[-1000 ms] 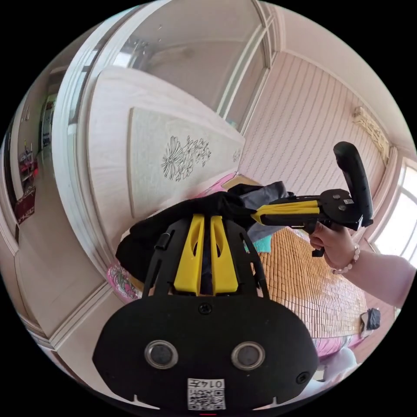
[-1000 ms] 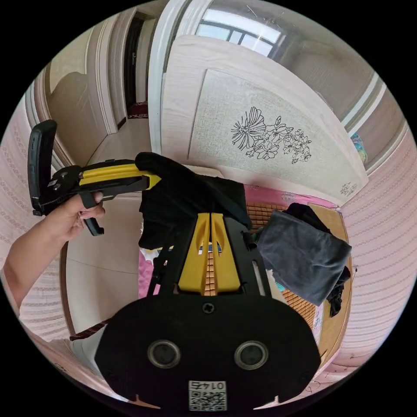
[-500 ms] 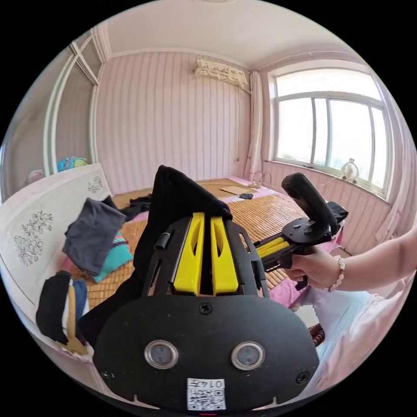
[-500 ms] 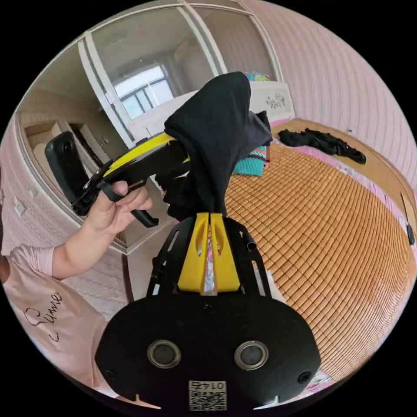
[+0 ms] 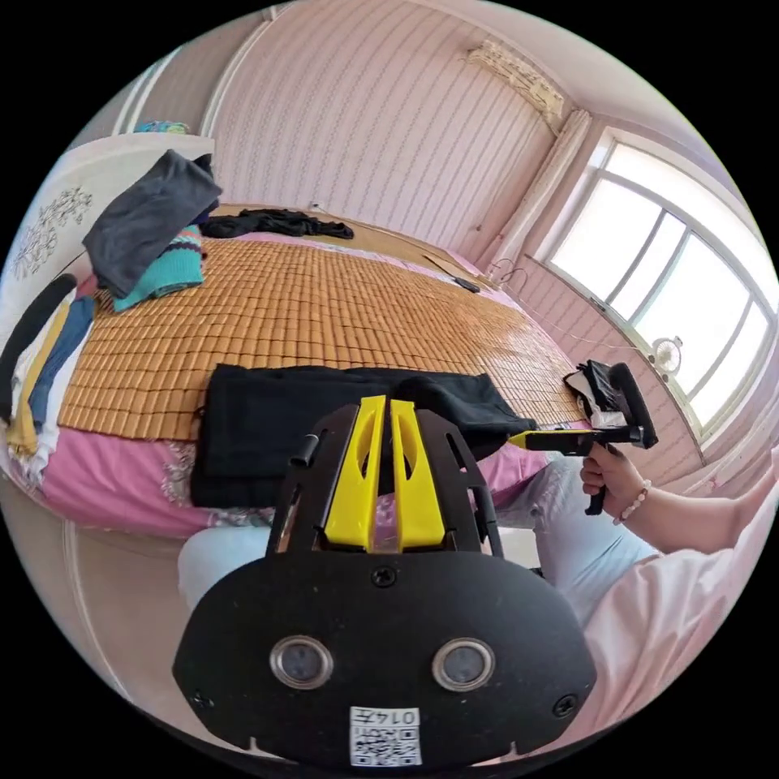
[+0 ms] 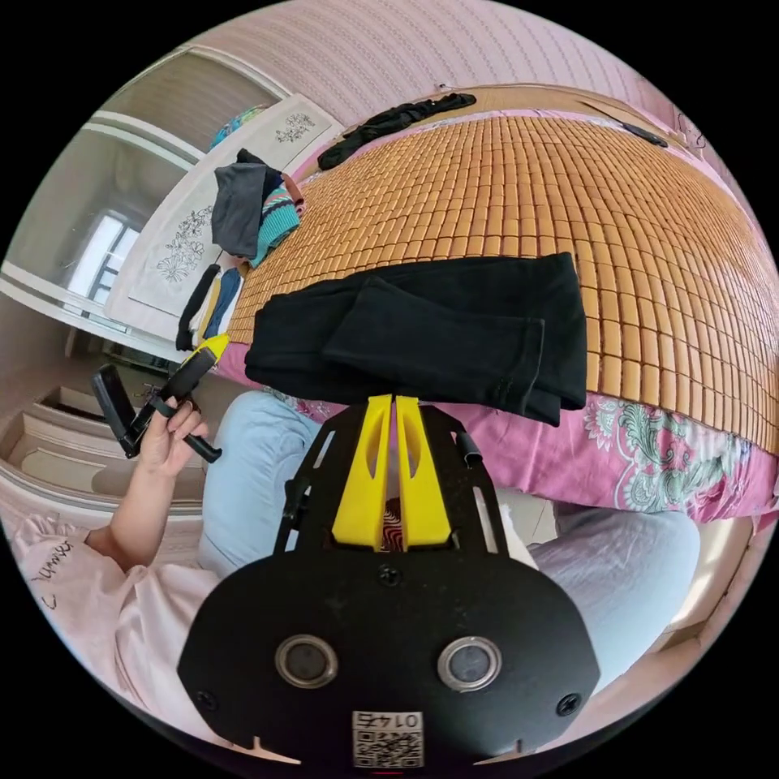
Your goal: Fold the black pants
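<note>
- The folded black cloth pants (image 6: 454, 333) lie flat in a broad layered rectangle. They sit at the near edge of the bed, and their front hem laps over onto the pink flowered sheet (image 6: 649, 462).
- Under the pants is the woven orange bamboo mat (image 5: 324, 308). Laying them at the rim keeps them within reach of the seated person, whose light blue trouser knees (image 6: 243, 462) sit just in front of the pants.
- The right gripper (image 6: 393, 399) points at the pants' front hem. Its yellow fingers (image 6: 365, 471) are pressed together with no black cloth between them. Whether the tips touch the hem I cannot tell.
- In the left gripper view the right gripper's tip (image 5: 519, 439) sits just beside the pants' window-side corner.
- The left gripper (image 5: 379, 399) aims at the pants' front edge, and its fingers are likewise closed on nothing.
- In the right gripper view the left gripper (image 6: 215, 345) is held in a hand (image 6: 166, 422) just off the pants' opposite end, apart from the cloth.
- My judgement is that the fold is laid down and let go. Both tools look set at the ends to check or neaten it.
- Beyond the pants, by the headboard, a pile of grey and teal clothes (image 5: 146, 219) rests well apart from them.
</note>
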The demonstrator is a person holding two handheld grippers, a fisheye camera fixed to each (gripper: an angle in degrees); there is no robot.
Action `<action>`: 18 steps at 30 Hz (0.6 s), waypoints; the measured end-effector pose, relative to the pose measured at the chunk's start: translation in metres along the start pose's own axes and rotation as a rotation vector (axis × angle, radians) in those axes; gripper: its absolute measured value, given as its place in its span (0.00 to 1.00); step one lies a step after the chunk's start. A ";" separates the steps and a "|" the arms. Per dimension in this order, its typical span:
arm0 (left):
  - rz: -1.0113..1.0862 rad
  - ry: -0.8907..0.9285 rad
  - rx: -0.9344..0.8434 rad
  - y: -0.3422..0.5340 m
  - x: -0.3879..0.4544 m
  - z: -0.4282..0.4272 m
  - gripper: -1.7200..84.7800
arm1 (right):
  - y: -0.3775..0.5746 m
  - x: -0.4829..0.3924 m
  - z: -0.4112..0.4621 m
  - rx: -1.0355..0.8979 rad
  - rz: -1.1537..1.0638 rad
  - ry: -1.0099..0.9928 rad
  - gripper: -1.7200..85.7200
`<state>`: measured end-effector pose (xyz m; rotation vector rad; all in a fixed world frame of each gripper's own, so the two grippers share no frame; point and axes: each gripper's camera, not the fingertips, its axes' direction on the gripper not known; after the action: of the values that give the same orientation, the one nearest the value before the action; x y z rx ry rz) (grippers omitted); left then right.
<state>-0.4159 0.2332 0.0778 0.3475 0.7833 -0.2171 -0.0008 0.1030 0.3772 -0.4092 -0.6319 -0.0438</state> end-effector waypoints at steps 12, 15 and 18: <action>-0.233 -0.132 -0.020 0.032 -0.094 -0.028 0.09 | -0.118 -0.141 0.118 -0.174 -0.562 0.211 0.24; -0.202 -0.203 0.009 0.026 -0.089 -0.018 0.10 | -0.132 -0.130 0.158 -0.346 -0.532 0.299 0.23; -0.201 -0.175 0.014 0.010 -0.095 0.003 0.13 | -0.133 -0.115 0.146 -0.305 -0.492 0.228 0.20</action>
<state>-0.4766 0.2471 0.1507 0.2590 0.6442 -0.4356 -0.1981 0.0272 0.4644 -0.5256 -0.4882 -0.6531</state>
